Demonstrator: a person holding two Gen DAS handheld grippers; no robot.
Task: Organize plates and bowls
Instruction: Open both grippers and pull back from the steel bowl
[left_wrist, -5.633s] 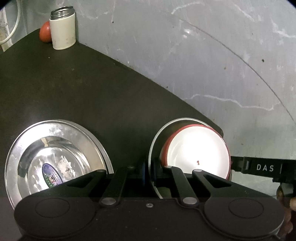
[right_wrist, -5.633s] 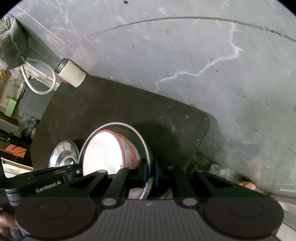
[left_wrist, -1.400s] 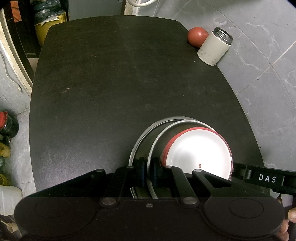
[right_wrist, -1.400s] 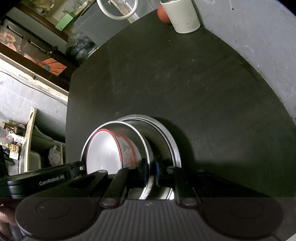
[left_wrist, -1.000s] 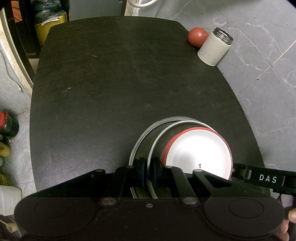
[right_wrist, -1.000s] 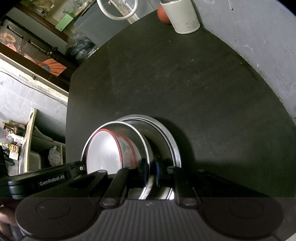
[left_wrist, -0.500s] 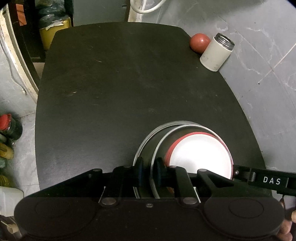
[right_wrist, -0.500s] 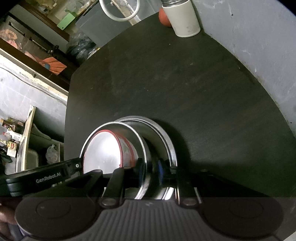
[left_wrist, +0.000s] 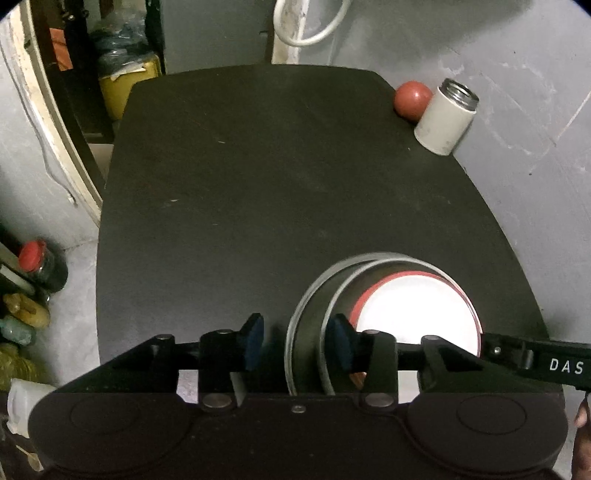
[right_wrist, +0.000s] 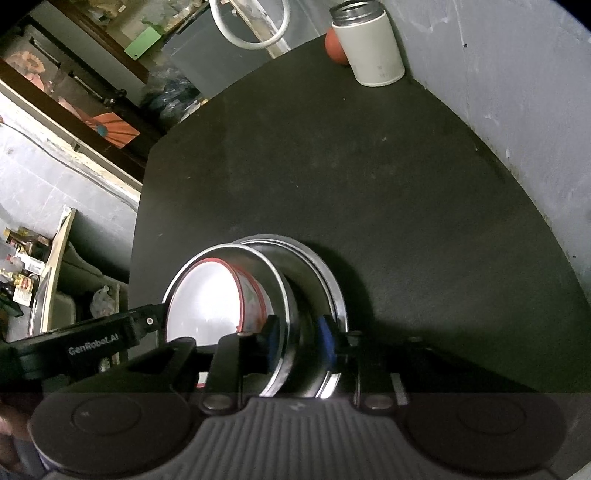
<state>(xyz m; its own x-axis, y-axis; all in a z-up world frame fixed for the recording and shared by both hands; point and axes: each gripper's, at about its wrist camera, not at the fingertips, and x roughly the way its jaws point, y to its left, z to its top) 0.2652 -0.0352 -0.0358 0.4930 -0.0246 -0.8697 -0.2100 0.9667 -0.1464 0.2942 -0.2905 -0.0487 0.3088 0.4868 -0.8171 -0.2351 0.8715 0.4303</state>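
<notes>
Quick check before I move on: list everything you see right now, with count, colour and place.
Table: one, black, fills both views.
Steel plates: two, silver, stacked at the near edge.
Bowl: one, white with red rim, in the upper plate.
Tin: one, white, open metal top, far right corner.
Ball: one, red, beside the tin.
Left gripper: black, blue pads, open astride plate rims.
Right gripper: same, open.

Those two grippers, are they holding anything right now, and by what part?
Nothing is held. The left gripper and right gripper are both open, their pads straddling the rims of the stacked steel plates without pinching them.
</notes>
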